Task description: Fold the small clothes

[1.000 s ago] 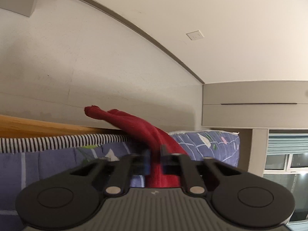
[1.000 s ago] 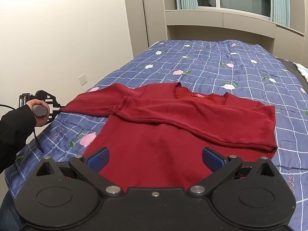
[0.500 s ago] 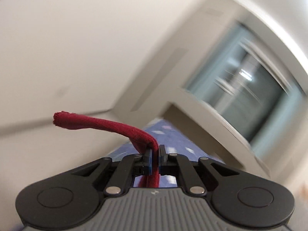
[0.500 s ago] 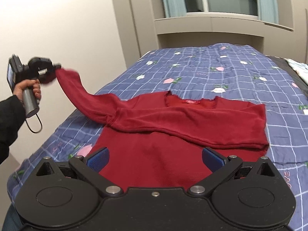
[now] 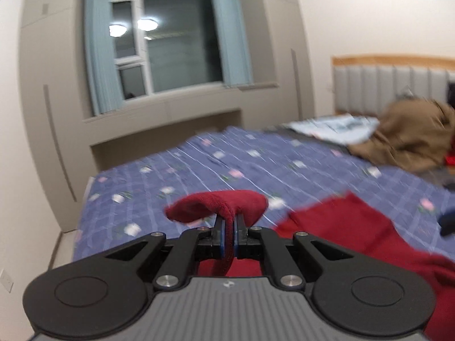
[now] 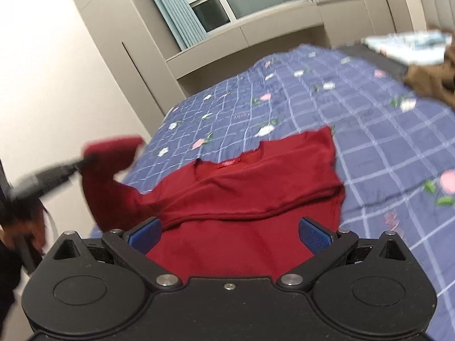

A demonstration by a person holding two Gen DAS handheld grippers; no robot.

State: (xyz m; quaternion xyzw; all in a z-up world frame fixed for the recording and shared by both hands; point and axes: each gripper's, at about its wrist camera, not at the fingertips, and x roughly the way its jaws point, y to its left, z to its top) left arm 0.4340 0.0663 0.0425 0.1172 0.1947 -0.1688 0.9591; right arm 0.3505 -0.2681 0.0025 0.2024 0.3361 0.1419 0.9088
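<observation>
Left tongs, clamped on the red sweater's sleeve cuff, have swung it up off the bed at frame left toward the body for the fold; right tongs hover open.

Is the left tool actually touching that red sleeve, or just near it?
Touching. In the left wrist view the left tool is shut on the red sweater's sleeve: the cloth is pinched between its blue pads, and the cuff flops over the tips.

The sweater lies on the bed, a crumpled garment behind it.
</observation>
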